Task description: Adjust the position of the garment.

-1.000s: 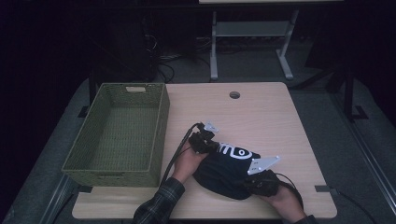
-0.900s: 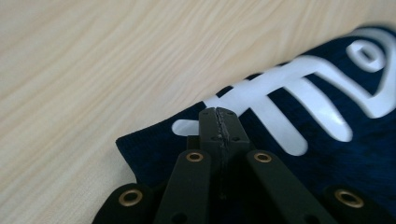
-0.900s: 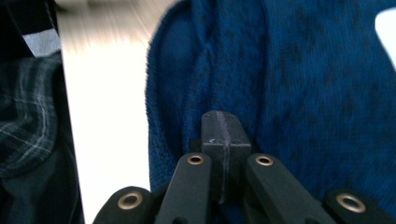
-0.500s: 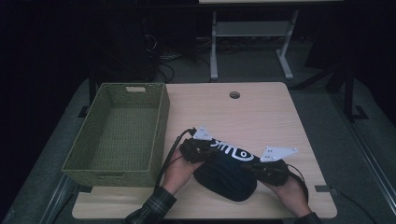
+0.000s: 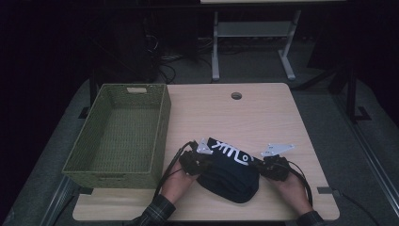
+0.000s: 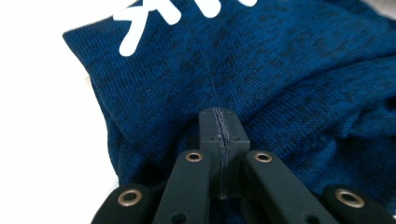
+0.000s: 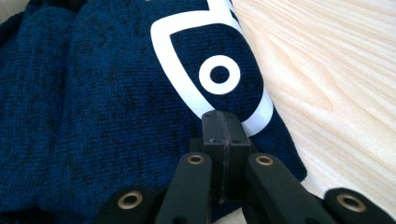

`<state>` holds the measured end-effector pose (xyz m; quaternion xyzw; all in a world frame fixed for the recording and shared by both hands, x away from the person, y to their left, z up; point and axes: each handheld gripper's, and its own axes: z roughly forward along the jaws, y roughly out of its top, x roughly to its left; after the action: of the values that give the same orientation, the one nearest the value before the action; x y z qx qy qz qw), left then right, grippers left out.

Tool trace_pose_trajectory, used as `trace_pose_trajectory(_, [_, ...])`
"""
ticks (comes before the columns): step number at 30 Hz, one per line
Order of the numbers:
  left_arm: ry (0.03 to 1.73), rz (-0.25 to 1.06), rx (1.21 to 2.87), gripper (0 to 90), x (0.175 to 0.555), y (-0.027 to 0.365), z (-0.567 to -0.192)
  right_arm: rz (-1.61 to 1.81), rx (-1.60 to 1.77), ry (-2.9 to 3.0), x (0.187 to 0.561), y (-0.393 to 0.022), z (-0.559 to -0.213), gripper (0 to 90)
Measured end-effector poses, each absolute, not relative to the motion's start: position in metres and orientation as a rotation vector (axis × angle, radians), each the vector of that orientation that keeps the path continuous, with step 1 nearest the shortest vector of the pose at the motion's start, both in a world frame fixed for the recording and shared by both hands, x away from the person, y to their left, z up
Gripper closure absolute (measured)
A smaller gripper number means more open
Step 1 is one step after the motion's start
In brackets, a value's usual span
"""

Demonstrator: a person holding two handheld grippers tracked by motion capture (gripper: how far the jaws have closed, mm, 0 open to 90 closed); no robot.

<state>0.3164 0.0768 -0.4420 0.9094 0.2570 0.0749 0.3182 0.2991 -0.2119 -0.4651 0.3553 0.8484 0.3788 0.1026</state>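
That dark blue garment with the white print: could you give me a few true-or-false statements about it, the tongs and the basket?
1. The dark blue garment lies inside the green basket. False: it lies on the wooden table, to the right of the basket.
2. Both tongs sit at the garment, the left tongs at its left end and the right tongs at its right end. True.
3. The left tongs stand wide open. False: in the left gripper view the jaws are closed together against the cloth.
4. The basket holds nothing. True.
5. The garment's print is red. False: it is white, with a ring shape in the right gripper view.
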Motion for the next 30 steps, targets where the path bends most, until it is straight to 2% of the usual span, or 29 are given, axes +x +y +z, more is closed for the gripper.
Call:
trace_pose_trajectory(3, [0.681, 0.187, 2.382, 89.4, 0.318, 0.079, -0.44, 1.128, 1.043, 2.495, 0.297, -0.213, -0.463, 89.9])
trace_pose_trajectory(7, [0.7, 0.197, 2.342, 86.1, 0.32, 0.083, -0.429, 1.18, 1.045, 2.443, 0.29, -0.222, -0.454, 81.6])
trace_pose_trajectory(10, [0.721, 0.208, 2.305, 81.5, 0.323, 0.086, -0.42, 1.216, 1.06, 2.402, 0.282, -0.232, -0.452, 73.8])
trace_pose_trajectory(14, [0.754, 0.226, 2.251, 72.6, 0.33, 0.09, -0.408, 1.203, 1.072, 2.367, 0.274, -0.246, -0.454, 55.7])
trace_pose_trajectory(20, [0.822, 0.192, 2.203, 48.5, 0.342, 0.092, -0.409, 1.165, 1.112, 2.336, 0.264, -0.263, -0.468, 29.1])
trace_pose_trajectory(24, [0.87, 0.144, 2.175, 32.7, 0.35, 0.094, -0.418, 1.1, 1.142, 2.31, 0.266, -0.264, -0.475, 16.8])
trace_pose_trajectory(26, [0.885, 0.124, 2.176, 26.1, 0.352, 0.093, -0.425, 1.065, 1.165, 2.321, 0.269, -0.262, -0.479, 13.9])
trace_pose_trajectory(30, [0.881, 0.109, 2.186, 18.7, 0.353, 0.093, -0.433, 1.014, 1.196, 2.322, 0.274, -0.262, -0.482, 11.6])
